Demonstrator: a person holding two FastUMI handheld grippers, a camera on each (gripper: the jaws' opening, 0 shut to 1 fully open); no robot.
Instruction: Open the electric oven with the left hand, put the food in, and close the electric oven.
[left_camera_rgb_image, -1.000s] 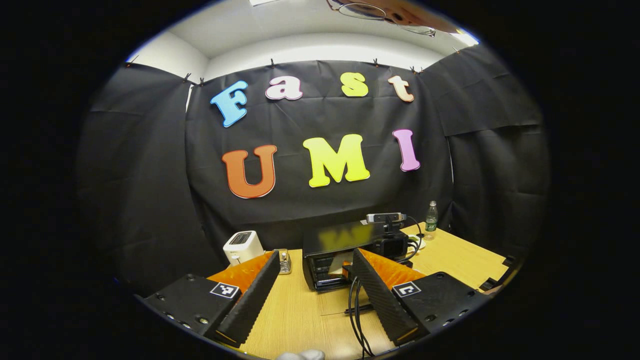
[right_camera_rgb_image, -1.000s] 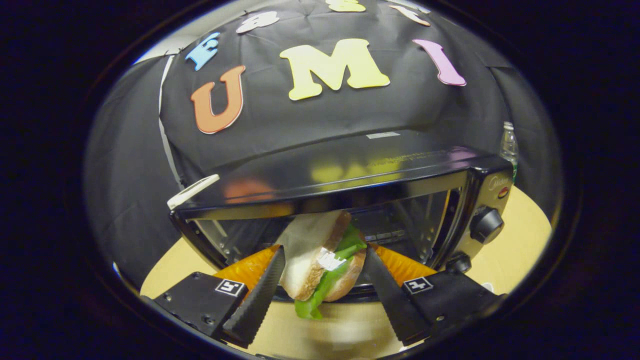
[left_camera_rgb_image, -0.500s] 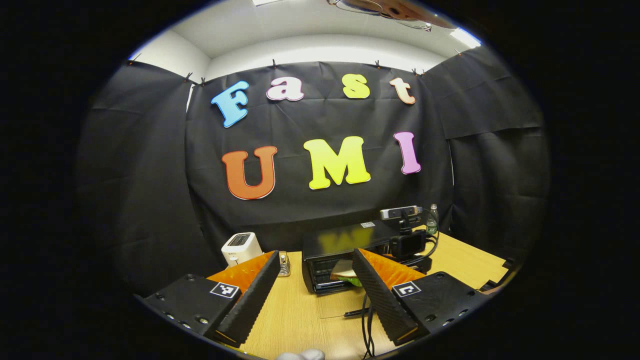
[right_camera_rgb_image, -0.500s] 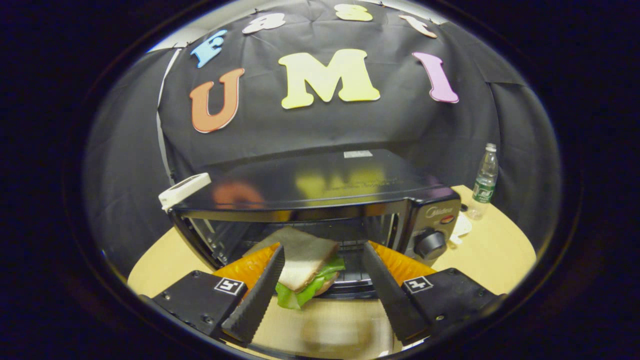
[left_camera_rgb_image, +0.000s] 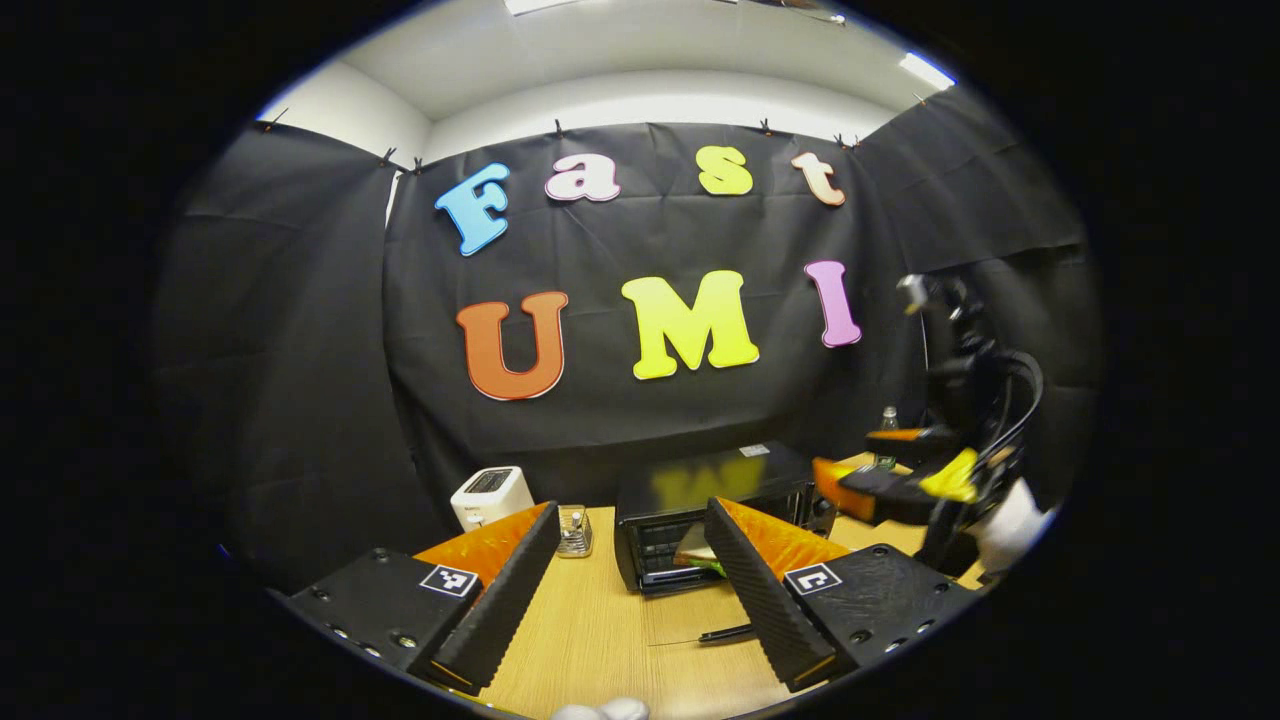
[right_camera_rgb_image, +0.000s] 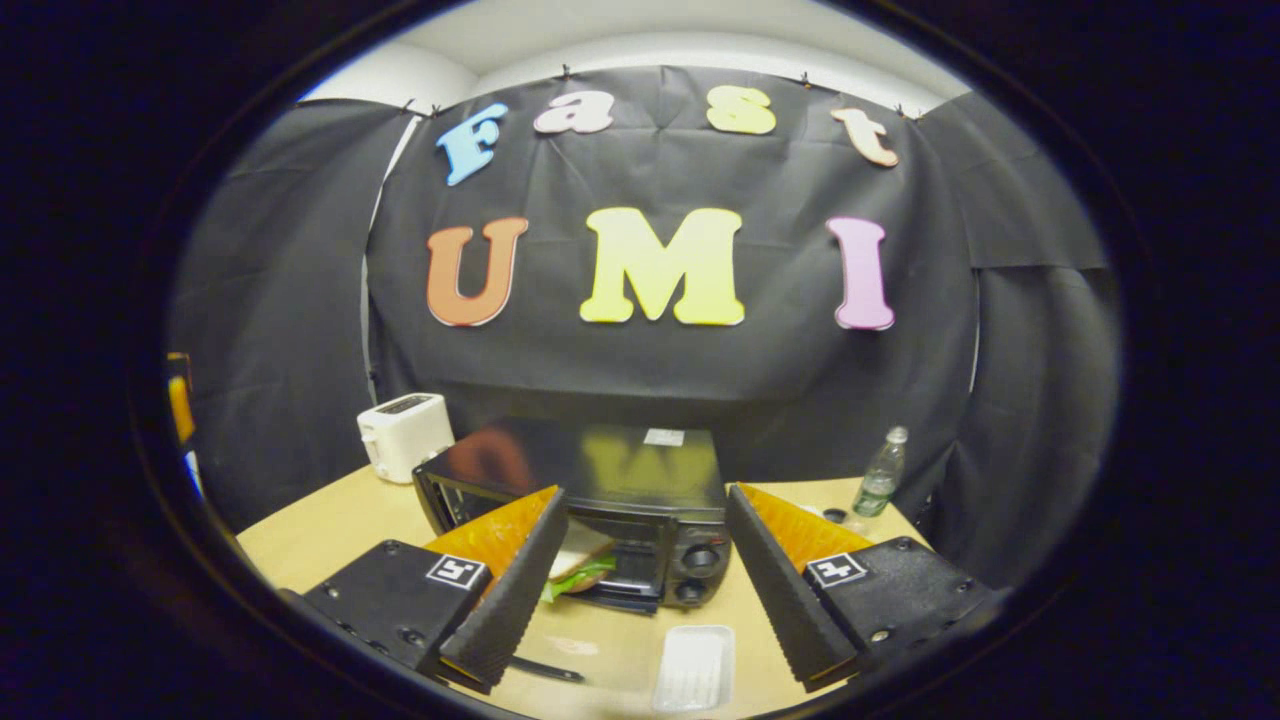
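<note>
Inside the open oven (right_camera_rgb_image: 600, 490) lies the sandwich (right_camera_rgb_image: 575, 570).

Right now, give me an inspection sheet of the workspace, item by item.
Surface: wooden table, bare patches in front of the oven.
Job's things: electric oven, door open; sandwich lying inside.
Clutter: white toaster, plastic bottle, white tray, small metal item beside the oven.
Grippers: left gripper open, holding nothing; right gripper open, holding nothing, clear of the oven.
Cables: thin dark cable on the table before the oven.
Surroundings: black cloth walls, white ceiling.
</note>
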